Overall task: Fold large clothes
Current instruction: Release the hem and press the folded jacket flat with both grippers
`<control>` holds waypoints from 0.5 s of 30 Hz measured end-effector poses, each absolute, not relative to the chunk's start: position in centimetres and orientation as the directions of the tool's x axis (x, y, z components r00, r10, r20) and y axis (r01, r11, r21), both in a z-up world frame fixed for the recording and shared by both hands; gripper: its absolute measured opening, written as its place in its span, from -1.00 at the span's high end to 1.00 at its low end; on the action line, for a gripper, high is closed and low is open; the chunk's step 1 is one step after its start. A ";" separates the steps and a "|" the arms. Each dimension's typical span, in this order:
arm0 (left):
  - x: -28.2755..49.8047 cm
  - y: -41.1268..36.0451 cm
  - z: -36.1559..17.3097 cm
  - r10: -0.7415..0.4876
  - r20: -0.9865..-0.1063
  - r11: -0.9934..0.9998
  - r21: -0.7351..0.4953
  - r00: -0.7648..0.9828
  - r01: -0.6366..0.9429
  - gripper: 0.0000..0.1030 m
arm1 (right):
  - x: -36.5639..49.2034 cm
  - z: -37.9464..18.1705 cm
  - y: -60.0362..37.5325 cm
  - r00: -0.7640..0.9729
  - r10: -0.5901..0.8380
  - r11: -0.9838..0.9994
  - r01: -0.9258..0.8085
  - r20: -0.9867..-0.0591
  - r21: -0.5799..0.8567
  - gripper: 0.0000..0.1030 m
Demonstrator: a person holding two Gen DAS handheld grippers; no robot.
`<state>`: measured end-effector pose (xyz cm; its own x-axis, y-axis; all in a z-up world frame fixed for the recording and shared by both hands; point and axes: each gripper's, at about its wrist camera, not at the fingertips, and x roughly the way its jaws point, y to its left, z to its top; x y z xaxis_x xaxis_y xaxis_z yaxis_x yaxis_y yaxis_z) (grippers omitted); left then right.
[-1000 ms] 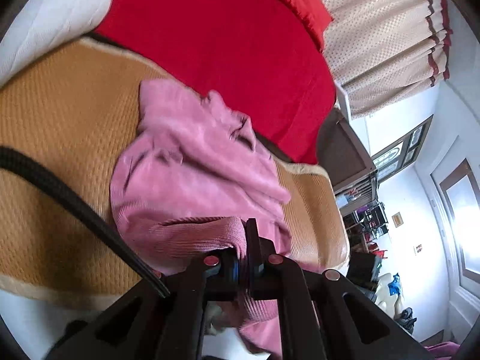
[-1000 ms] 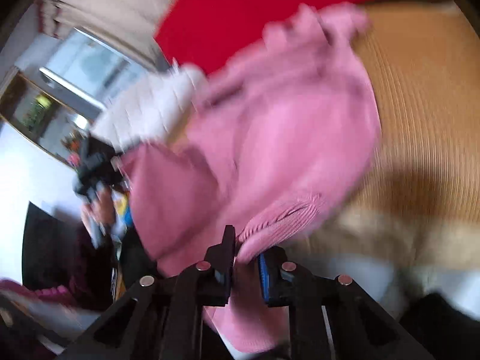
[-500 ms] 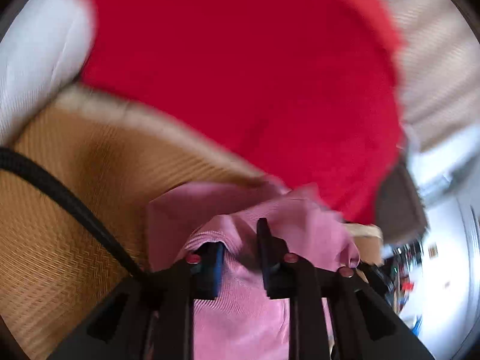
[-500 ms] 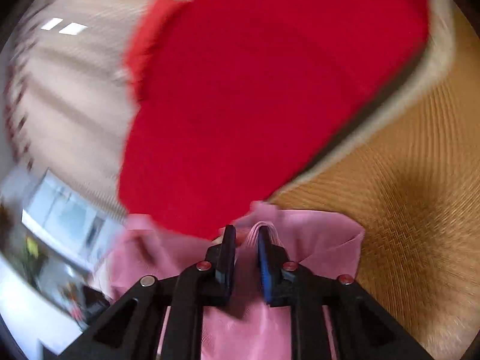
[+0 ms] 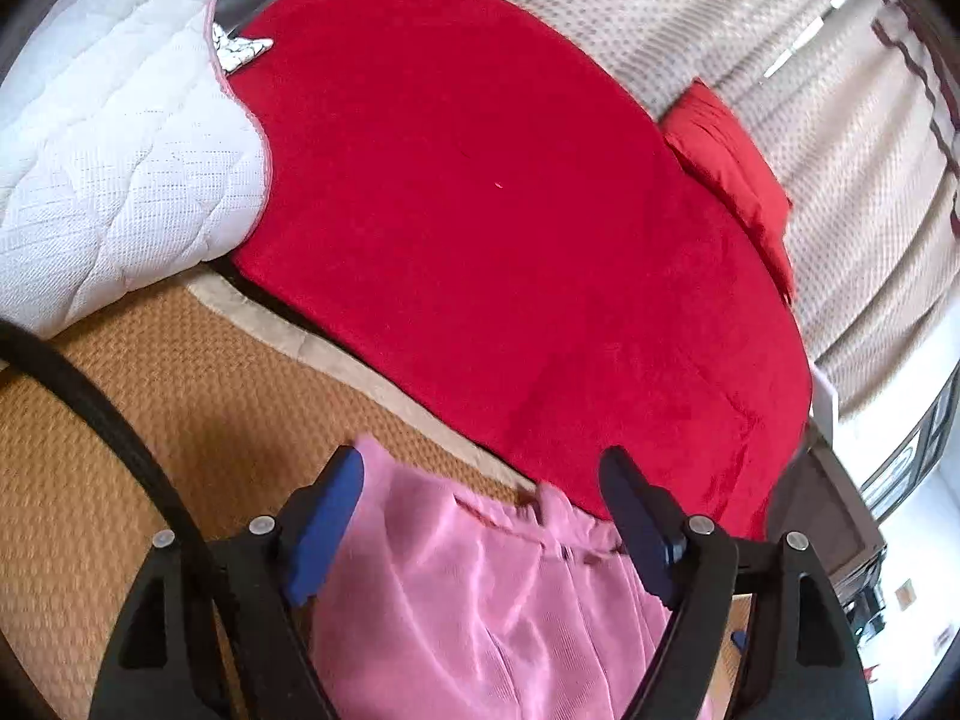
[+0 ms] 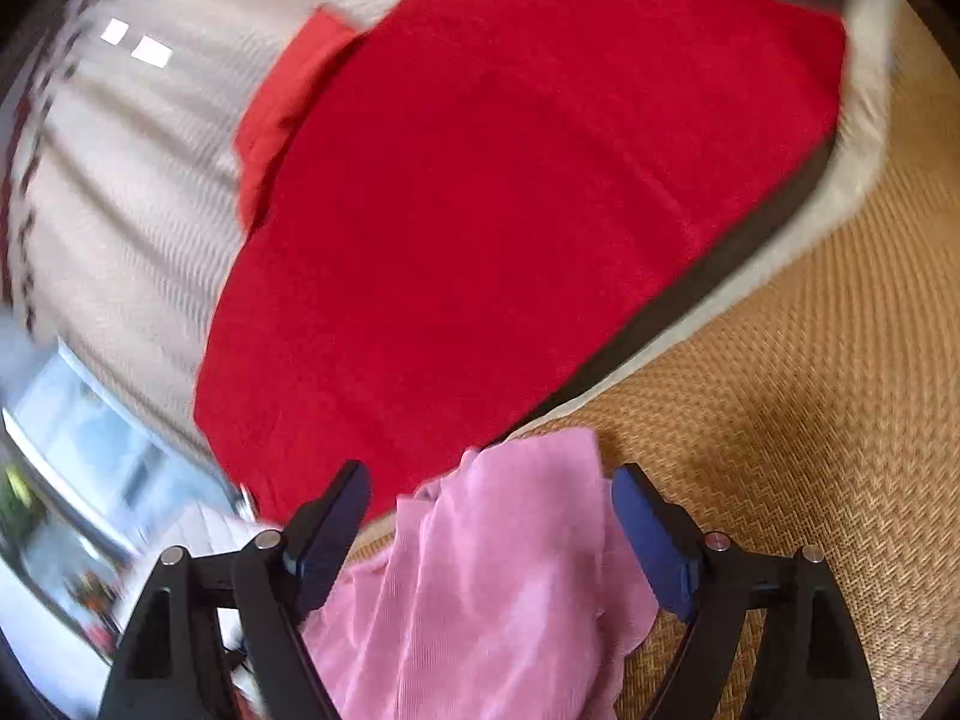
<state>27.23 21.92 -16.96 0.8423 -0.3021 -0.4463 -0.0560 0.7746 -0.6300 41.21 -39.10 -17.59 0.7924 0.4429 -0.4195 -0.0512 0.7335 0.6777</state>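
left gripper (image 5: 483, 474): fingers spread wide, clamping nothing | right gripper (image 6: 489, 489): fingers spread wide, clamping nothing | pink garment (image 5: 480, 612): lies on woven tan mat (image 5: 120, 480), under and between both grippers' fingers, top edge near red blanket (image 5: 480, 210) | white quilt (image 5: 108, 138) at left | writing/labels: none legible

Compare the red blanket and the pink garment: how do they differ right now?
The red blanket is spread flat and smooth; the pink garment is creased and rumpled. The blanket covers far more area than the garment's visible part. The garment lies on the woven tan mat, between the open left gripper fingers; the blanket lies beyond the mat. Both are single-coloured fabrics.
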 end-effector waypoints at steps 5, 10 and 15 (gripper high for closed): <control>24.6 19.3 -19.1 -0.289 -0.564 0.815 -0.569 0.773 -0.111 -0.58 | 40.8 -16.6 -32.2 0.720 0.448 0.843 -0.143 -0.529 0.519 -0.26; 23.8 17.1 -21.1 -0.235 -0.688 0.885 -0.444 0.686 -0.142 -0.57 | 40.4 -19.4 -31.1 0.648 0.311 0.935 -0.076 -0.696 0.347 -0.18; 25.3 17.3 -24.4 -0.073 -0.806 0.946 -0.242 0.588 -0.215 -0.59 | 39.6 -22.6 -32.3 0.542 0.240 0.965 -0.044 -0.805 0.259 0.21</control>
